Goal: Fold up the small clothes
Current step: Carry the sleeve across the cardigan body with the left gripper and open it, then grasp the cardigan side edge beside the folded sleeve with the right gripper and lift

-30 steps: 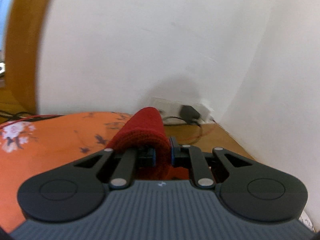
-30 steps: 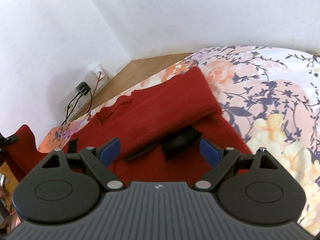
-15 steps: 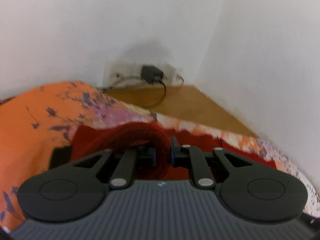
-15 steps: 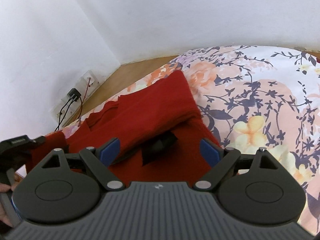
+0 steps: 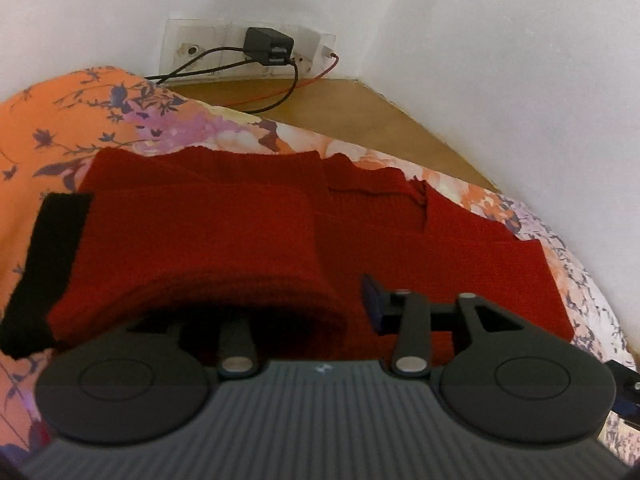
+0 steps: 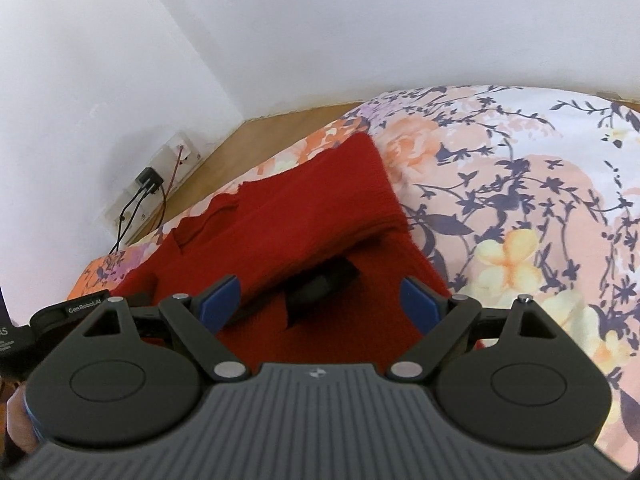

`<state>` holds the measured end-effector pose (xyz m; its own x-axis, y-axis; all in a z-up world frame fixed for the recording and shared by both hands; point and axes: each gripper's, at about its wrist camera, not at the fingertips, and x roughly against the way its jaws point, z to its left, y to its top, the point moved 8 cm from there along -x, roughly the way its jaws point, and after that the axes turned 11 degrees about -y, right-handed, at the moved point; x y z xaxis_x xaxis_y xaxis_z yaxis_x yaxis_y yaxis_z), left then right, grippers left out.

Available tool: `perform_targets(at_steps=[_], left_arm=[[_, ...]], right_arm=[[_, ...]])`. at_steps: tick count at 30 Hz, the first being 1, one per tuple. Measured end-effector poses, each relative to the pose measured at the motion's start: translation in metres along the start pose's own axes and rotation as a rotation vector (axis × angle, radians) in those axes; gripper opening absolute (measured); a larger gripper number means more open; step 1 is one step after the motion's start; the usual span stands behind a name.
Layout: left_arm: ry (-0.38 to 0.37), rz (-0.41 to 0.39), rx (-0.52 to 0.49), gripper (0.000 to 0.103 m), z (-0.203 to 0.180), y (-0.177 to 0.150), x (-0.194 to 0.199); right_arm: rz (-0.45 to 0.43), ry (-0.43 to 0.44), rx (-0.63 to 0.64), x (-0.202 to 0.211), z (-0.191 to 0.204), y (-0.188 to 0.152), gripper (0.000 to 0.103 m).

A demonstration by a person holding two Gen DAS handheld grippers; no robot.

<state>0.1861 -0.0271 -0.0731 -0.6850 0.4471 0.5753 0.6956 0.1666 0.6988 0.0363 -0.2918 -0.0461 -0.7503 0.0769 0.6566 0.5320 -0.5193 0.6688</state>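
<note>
Left wrist view: the red knit garment is being shown across the frame's centre, laid on the floral bedsheet. A folded sleeve w/ a black cuff is running left-right, its rolled edge draped over the left gripper at lower centre. Only the right blue pad is being seen, w/ a gap beside it; the other finger is being hidden under the roll, so whether fabric is pinched can't be told. A wall socket w/ charger is sitting at upper centre.

Right wrist view: the right gripper is being held wide open, nothing between its pads, hovering above the garment's lower part. The 2nd folded sleeve is lying diagonally from upper right to lower left, straight ahead of the fingers, a black patch beneath it. Judged: this gripper is nearer the hem. Lower left is being cut off by the other tool's body.
</note>
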Motion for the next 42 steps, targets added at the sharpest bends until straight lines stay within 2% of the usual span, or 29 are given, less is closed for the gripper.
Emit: perform_targets(at_steps=[6, 10, 12, 14, 22, 29, 42], left_arm=[[0.001, 0.048, 0.012, 0.05, 0.0, 0.002, 0.022], [0.021, 0.054, 0.007, 0.051, 0.008, 0.001, 0.046], [0.027, 0.052, 0.007, 0.056, 0.013, 0.0, 0.057], [0.057, 0.044, 0.0, 0.056, 0.019, -0.001, 0.069], [0.158, 0.049, 0.005, 0.056, 0.049, -0.012, 0.103], [0.258, 0.034, 0.056, 0.056, 0.089, -0.017, 0.125], [0.304, 0.032, 0.104, 0.056, 0.121, -0.029, 0.143]], right_arm=[[0.014, 0.049, 0.053, -0.003, 0.024, 0.001, 0.091], [0.029, 0.119, 0.101, -0.003, 0.053, 0.001, 0.091], [0.035, 0.154, 0.132, -0.004, 0.069, 0.0, 0.091], [0.042, 0.186, 0.167, -0.005, 0.087, -0.003, 0.091], [0.109, 0.314, 0.289, -0.011, 0.157, -0.029, 0.091], [0.184, 0.429, 0.369, -0.013, 0.217, -0.057, 0.091], [0.283, 0.532, 0.436, -0.035, 0.3, -0.105, 0.09]])
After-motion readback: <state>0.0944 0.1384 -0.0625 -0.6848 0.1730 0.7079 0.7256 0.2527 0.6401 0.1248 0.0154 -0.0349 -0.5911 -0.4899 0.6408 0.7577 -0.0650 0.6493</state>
